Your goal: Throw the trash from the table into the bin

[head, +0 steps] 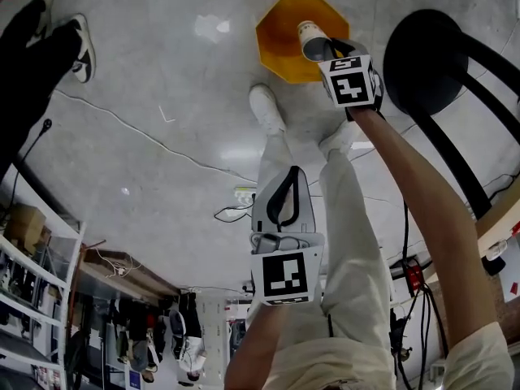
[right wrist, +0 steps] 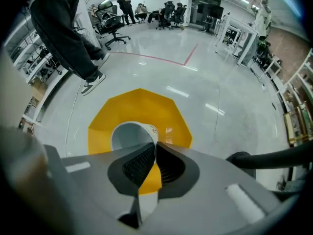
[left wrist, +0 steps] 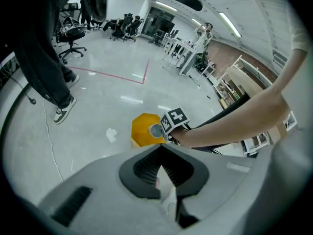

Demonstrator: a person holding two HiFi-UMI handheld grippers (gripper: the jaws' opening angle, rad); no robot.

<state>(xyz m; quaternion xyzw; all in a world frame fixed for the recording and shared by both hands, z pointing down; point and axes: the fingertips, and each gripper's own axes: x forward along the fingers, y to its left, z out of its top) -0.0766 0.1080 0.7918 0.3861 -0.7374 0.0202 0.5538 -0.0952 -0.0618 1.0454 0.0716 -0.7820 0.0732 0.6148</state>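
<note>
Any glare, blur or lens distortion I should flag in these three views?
Head view: sharp, with bright glare patches on the glossy floor; the edges bend. Left gripper view: heavy fisheye, black corners, the left gripper looming soft up close. Right gripper view: same bending, light streaks on the floor; paper cup and yellow bin are crisp.

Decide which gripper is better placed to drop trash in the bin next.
Right. The right gripper pinches a cup by its rim right above the bin; the left gripper sits well back from it.
</note>
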